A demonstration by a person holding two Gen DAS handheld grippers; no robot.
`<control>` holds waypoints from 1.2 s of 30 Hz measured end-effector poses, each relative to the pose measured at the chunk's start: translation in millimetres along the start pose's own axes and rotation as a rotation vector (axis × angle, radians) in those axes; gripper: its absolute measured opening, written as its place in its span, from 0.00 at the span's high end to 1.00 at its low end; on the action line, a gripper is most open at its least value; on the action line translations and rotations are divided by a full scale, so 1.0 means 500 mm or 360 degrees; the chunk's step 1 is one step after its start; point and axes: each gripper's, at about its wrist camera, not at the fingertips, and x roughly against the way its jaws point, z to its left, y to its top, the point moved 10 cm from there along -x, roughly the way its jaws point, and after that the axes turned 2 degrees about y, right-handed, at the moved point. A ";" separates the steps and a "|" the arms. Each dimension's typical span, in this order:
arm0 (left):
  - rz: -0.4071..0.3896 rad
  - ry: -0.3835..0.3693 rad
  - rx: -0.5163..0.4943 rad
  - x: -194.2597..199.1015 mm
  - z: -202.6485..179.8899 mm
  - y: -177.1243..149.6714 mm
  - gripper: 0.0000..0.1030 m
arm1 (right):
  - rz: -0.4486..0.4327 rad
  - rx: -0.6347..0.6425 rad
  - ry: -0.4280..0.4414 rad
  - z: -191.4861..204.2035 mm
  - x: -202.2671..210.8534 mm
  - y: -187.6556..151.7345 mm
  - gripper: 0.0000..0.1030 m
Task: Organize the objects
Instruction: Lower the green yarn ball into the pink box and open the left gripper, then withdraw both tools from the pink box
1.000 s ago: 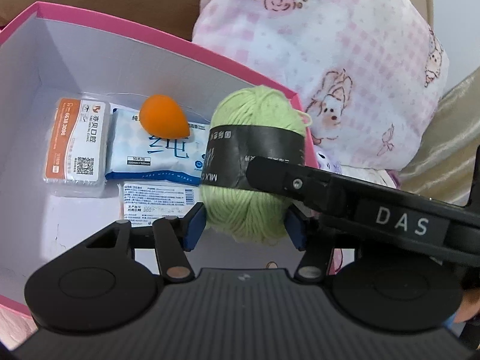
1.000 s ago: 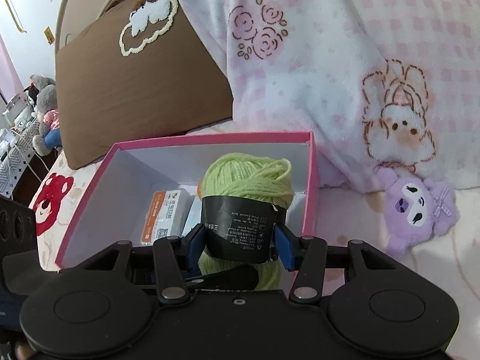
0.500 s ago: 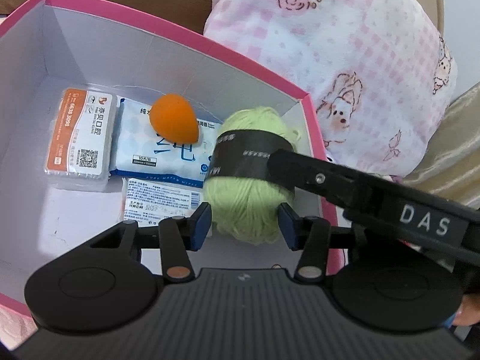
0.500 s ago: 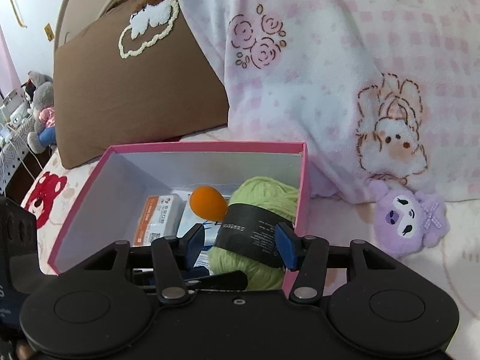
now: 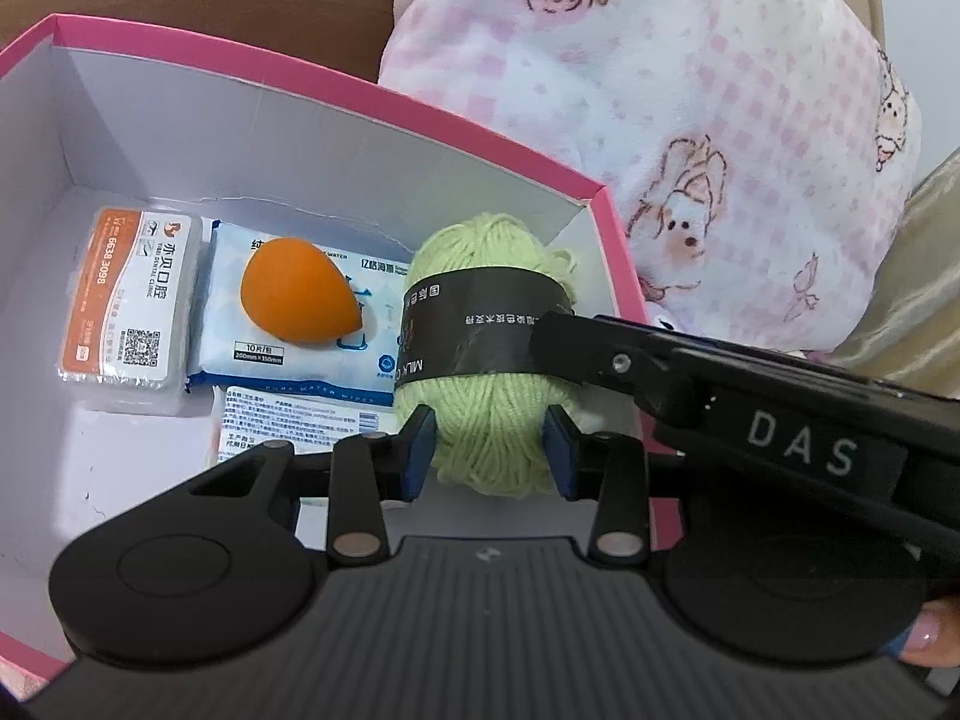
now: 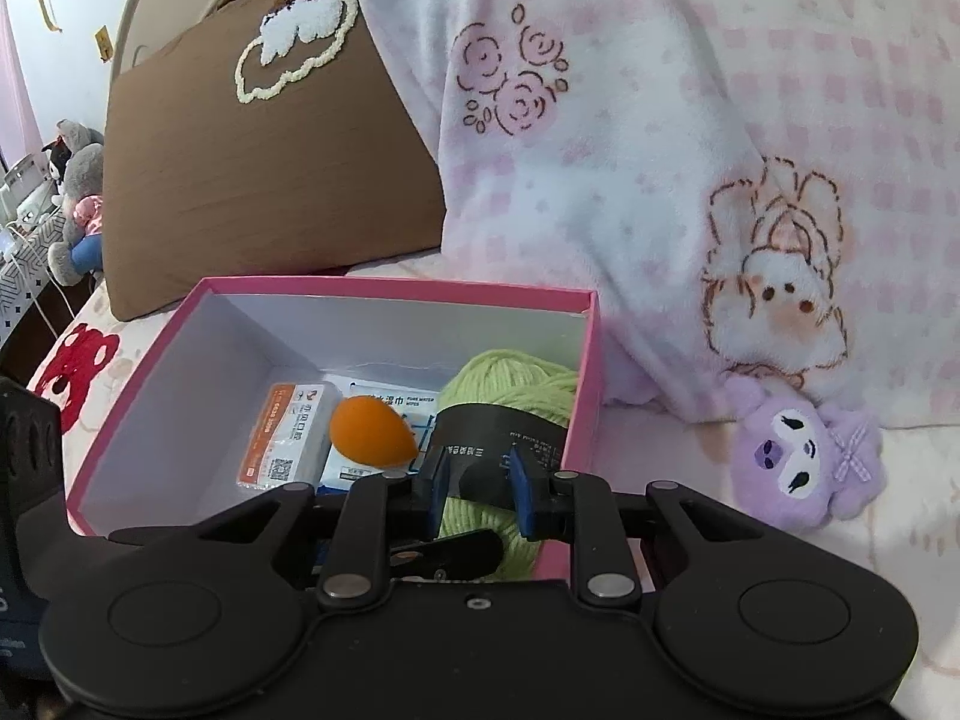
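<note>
A green yarn ball with a black label (image 5: 489, 354) lies in the right end of the pink box (image 5: 336, 84), also seen in the right wrist view (image 6: 510, 396). My left gripper (image 5: 489, 450) is open, its pads on either side of the ball's near end with small gaps. My right gripper (image 6: 477, 492) is open and empty, just above the ball's label. An orange sponge egg (image 5: 294, 294) rests on a blue wipes pack (image 5: 300, 348). An orange-labelled dental box (image 5: 129, 300) lies at the left.
A pink checked blanket (image 6: 690, 150) rises behind and right of the box. A purple plush toy (image 6: 804, 456) lies right of the box (image 6: 150, 372). A brown cushion (image 6: 258, 138) leans behind it. The right tool's arm (image 5: 750, 420) crosses the left view.
The yarn ball went down into the box's right end and was let go. Both grippers drew back from it, and the right gripper's jaws narrowed with nothing in them.
</note>
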 end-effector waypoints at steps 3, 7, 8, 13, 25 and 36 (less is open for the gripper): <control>-0.0003 0.0006 0.0021 -0.002 0.002 -0.001 0.61 | -0.0024 0.0014 -0.0024 -0.003 0.012 0.002 0.73; -0.0003 0.0026 0.0100 0.020 0.008 -0.005 0.59 | -0.0051 0.0071 -0.0015 0.012 0.045 0.012 0.60; -0.0011 0.0050 0.0088 0.030 0.009 -0.005 0.58 | -0.0059 0.0082 -0.0018 0.015 0.053 0.013 0.60; 0.0014 0.0104 0.0040 0.092 0.003 -0.006 0.44 | -0.0089 0.0094 -0.0029 0.023 0.101 0.015 0.59; 0.0037 0.0367 -0.0154 0.275 0.002 -0.007 0.28 | -0.0006 0.0177 -0.0017 0.070 0.221 -0.009 0.54; -0.0126 0.0636 -0.0310 0.448 -0.047 -0.005 0.14 | 0.0097 0.0279 0.0042 0.131 0.318 -0.054 0.41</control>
